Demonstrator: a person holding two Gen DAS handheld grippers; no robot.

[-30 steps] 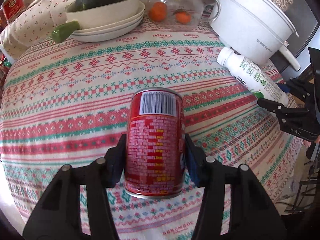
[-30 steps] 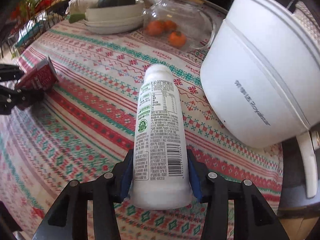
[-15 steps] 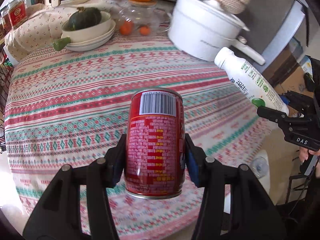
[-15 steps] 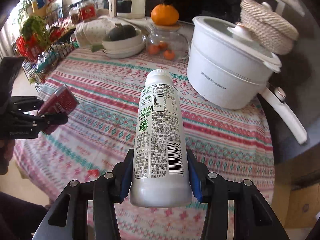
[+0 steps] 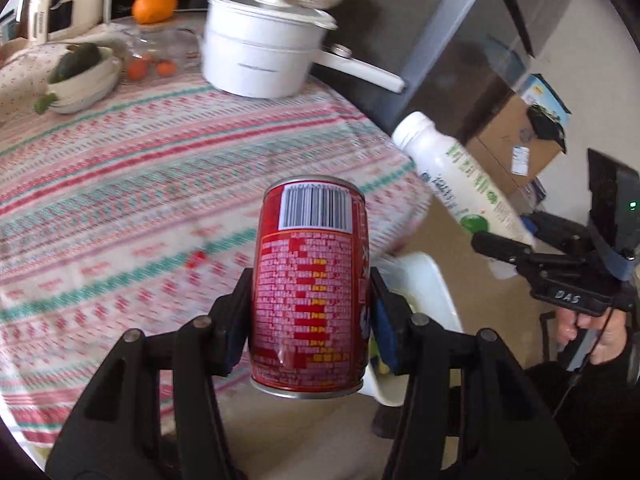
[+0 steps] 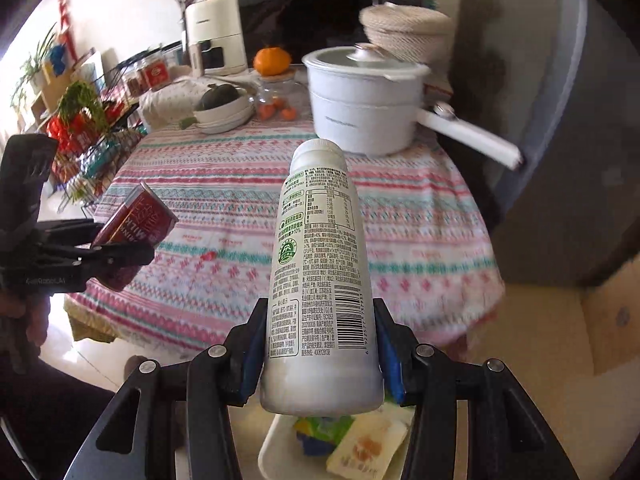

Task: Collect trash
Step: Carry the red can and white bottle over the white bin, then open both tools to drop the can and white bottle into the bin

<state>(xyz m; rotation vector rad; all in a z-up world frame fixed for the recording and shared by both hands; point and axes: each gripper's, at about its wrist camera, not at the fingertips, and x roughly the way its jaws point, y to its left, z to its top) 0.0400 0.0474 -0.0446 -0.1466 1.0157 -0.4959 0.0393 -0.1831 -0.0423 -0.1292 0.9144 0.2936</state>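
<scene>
My left gripper (image 5: 310,332) is shut on a red can (image 5: 310,284) with a barcode, held in the air past the table's near edge. My right gripper (image 6: 320,356) is shut on a white bottle (image 6: 322,280) with green print, cap pointing away. From the left wrist view, the bottle (image 5: 460,176) and right gripper (image 5: 516,252) hang to the right. The can (image 6: 134,236) and left gripper (image 6: 120,252) show at the left of the right wrist view. A white bin (image 6: 276,446) holding wrappers sits on the floor below the bottle; its rim (image 5: 436,280) shows behind the can.
The patterned tablecloth (image 5: 140,200) carries a white pot (image 5: 264,56) with a long handle, a bowl with a dark squash (image 5: 80,76) and a glass jar of oranges (image 5: 152,60). Cardboard boxes (image 5: 516,148) stand on the floor at right. A wire rack (image 6: 88,148) is beside the table.
Both grippers have risen and pulled back from the table with the can and the bottle still held. The table has shrunk in both views and the floor bin has come into sight.
</scene>
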